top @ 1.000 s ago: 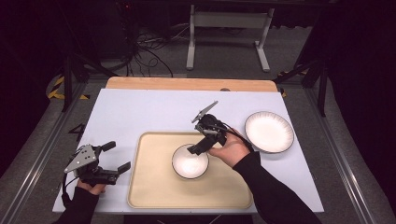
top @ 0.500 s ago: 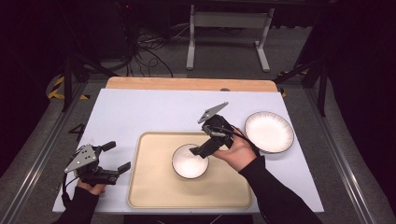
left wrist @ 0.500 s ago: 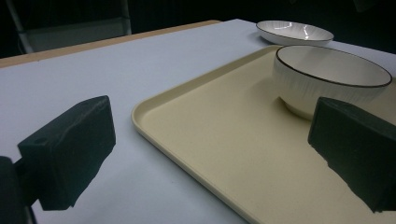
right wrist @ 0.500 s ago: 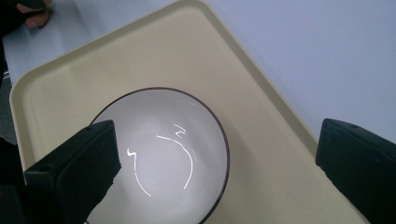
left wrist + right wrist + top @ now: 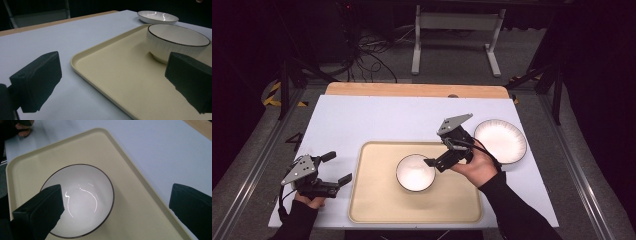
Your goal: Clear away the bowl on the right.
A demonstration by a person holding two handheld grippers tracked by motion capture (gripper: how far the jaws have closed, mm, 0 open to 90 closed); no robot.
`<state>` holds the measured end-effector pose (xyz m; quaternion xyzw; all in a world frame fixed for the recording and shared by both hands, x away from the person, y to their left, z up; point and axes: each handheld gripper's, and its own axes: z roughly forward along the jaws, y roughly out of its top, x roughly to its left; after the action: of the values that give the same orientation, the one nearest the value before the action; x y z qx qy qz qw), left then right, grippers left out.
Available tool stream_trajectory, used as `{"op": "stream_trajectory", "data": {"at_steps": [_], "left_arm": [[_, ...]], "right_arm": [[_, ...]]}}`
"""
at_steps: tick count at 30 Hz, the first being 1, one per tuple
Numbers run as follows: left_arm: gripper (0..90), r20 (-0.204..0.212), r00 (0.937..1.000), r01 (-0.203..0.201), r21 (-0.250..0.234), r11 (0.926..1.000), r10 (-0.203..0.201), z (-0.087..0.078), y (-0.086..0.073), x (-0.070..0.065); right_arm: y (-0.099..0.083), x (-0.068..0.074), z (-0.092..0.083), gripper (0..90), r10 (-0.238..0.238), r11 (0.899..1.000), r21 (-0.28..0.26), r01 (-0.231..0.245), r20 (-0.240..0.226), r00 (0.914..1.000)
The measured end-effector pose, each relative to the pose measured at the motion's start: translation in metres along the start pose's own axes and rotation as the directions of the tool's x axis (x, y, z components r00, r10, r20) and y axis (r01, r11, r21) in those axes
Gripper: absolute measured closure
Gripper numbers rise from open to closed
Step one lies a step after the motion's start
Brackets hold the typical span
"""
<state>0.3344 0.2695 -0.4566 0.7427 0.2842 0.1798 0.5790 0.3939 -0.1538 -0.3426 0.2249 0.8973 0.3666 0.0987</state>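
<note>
Entry: white bowl (image 5: 415,172) on beige tray (image 5: 377,200), released.
My right gripper (image 5: 430,163) had just been opening, jaws wide and empty, bowl just below them; my left gripper (image 5: 337,169) stood open, empty.

No readable text, labels, brands or nos. anywhere. Bowl (image 5: 415,172), plate (image 5: 500,141), tray (image 5: 362,200): plain, unmarked. Tabletop (image 5: 362,120): blank. Yellow-black hazard stripes on floor (image 5: 274,95) at left: pattern only, no lettering.
</note>
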Motion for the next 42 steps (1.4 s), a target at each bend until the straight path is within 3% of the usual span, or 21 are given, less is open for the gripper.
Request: {"op": "stream_trajectory", "data": {"at_steps": [7,12,18,21,24,27,31,36,42], "left_arm": [[1.6,0.000,1.0000,0.001,0.002,1.0000,-0.001,0.000,0.000,0.000],[1.6,-0.001,1.0000,0.001,0.002,1.0000,-0.001,0.000,0.000,0.000],[1.6,-0.001,1.0000,0.001,0.001,1.0000,-0.001,0.000,0.000,0.000],[1.6,-0.001,1.0000,0.001,0.001,1.0000,-0.001,0.000,0.000,0.000],[1.6,-0.002,1.0000,0.001,0.002,1.0000,-0.001,0.000,0.000,0.000],[1.6,-0.003,1.0000,0.001,0.003,1.0000,-0.001,0.000,0.000,0.000],[1.6,-0.004,1.0000,0.001,0.005,1.0000,-0.001,0.000,0.000,0.000],[1.6,-0.001,1.0000,0.002,0.008,1.0000,-0.002,0.000,0.000,0.000],[1.6,-0.002,1.0000,0.001,0.008,1.0000,-0.001,0.000,0.000,0.000]], "right_arm": [[-0.017,-0.004,-0.017,0.0,-0.013,0.995,-0.093,0.017,0.042,0.9990],[-0.031,-0.006,-0.030,0.0,-0.029,0.986,-0.160,0.043,0.091,0.9955],[-0.047,-0.004,-0.042,0.0,-0.048,0.982,-0.174,0.068,0.120,0.9916],[-0.054,-0.004,-0.046,0.0,-0.048,0.978,-0.198,0.073,0.126,0.9909],[-0.072,-0.005,-0.054,0.0,-0.037,0.966,-0.250,0.069,0.129,0.9909],[-0.081,-0.007,-0.058,0.0,-0.035,0.963,-0.260,0.071,0.141,0.9894],[-0.101,-0.014,-0.066,0.0,0.014,0.958,-0.285,0.023,0.125,0.9920],[-0.122,-0.023,-0.070,0.0,0.061,0.955,-0.295,-0.013,0.155,0.9861],[-0.140,-0.029,-0.072,0.0,0.106,0.938,-0.344,-0.041,0.171,0.9797]]}}
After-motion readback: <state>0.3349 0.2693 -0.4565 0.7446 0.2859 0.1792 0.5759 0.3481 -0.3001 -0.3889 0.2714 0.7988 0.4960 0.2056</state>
